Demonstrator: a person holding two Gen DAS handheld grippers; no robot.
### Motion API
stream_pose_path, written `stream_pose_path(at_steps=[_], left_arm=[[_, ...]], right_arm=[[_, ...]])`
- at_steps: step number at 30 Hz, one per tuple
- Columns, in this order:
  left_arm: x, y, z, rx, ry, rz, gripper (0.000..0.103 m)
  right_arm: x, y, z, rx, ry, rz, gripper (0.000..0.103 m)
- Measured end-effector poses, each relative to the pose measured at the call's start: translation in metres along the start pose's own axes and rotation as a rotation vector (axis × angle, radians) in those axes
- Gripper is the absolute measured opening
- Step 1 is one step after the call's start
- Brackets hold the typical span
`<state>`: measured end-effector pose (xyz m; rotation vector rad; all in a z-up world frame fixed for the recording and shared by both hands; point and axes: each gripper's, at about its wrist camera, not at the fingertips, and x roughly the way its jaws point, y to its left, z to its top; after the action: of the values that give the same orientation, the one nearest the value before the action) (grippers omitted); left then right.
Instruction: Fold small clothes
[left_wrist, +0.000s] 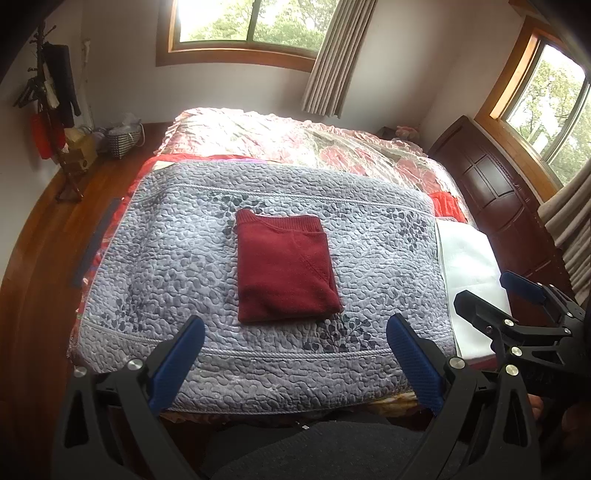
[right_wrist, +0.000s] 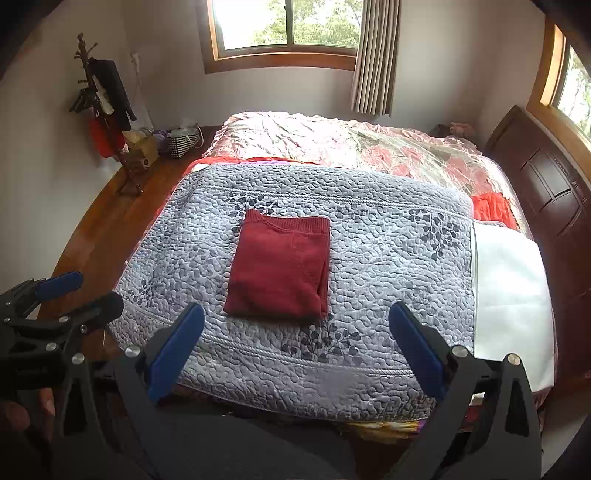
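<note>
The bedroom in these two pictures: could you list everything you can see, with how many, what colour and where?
sweater: 1, dark red, folded, middle of the quilt
quilt: 1, grey-blue with leaf print, near end of the bed
bedspread: 1, pink floral, far end of the bed
white sheet: 1, right of the quilt
headboard: 1, dark wood, right side
windows: 2, wood-framed, far wall and right wall
curtains: beige, beside each window
coat rack: 1, with dark and red clothes, left wall
basket: 1, striped, on the floor
left gripper: 1, black with blue pads, open, empty
right gripper: 1, same, open, empty
</note>
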<state>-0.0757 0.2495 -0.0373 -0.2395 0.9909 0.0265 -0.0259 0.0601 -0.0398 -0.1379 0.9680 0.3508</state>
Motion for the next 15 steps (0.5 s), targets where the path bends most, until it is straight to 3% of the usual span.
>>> stream_pose_path(at_steps=[15], left_arm=[[0.0062,0.0008,0.0095,0.007,-0.001,0.028,0.099]], right_arm=[[0.0067,0.0002,0.0091,-0.003,0.002,-0.002,0.100]])
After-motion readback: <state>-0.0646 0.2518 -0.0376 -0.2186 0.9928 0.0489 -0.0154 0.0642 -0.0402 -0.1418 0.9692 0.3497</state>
